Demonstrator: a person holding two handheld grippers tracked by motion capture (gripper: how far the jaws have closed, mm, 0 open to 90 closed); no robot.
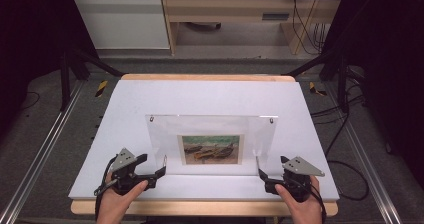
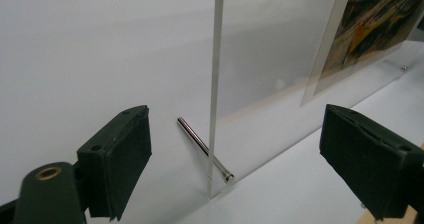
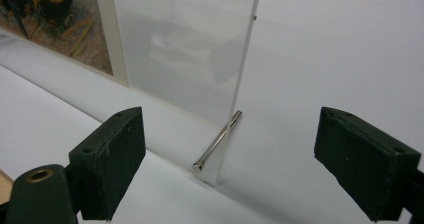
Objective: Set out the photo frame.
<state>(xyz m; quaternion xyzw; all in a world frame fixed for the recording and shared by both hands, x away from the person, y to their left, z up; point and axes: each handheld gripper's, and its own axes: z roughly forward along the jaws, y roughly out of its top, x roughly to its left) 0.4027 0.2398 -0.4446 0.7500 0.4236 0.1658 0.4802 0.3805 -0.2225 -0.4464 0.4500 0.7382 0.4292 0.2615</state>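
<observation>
A clear acrylic picture frame [image 1: 210, 134] stands upright on the white board [image 1: 210, 94], with a painting of boats [image 1: 210, 149] in its lower middle. My left gripper [image 1: 154, 165] sits at the frame's lower left corner, open. In the left gripper view its jaws [image 2: 235, 119] stand wide on either side of the panel's edge [image 2: 215, 84] and a metal pin [image 2: 200, 144], touching neither. My right gripper [image 1: 271, 166] is open at the lower right corner. Its jaws [image 3: 228, 119] straddle the panel [image 3: 200, 59] and its pin [image 3: 220, 139] without contact.
The white board lies on a wooden table whose front edge [image 1: 200, 207] is near my hands. Metal rails [image 1: 40, 154] run along both sides. Cables [image 1: 345, 169] lie on the floor at the right. A wooden desk [image 1: 235, 14] stands at the back.
</observation>
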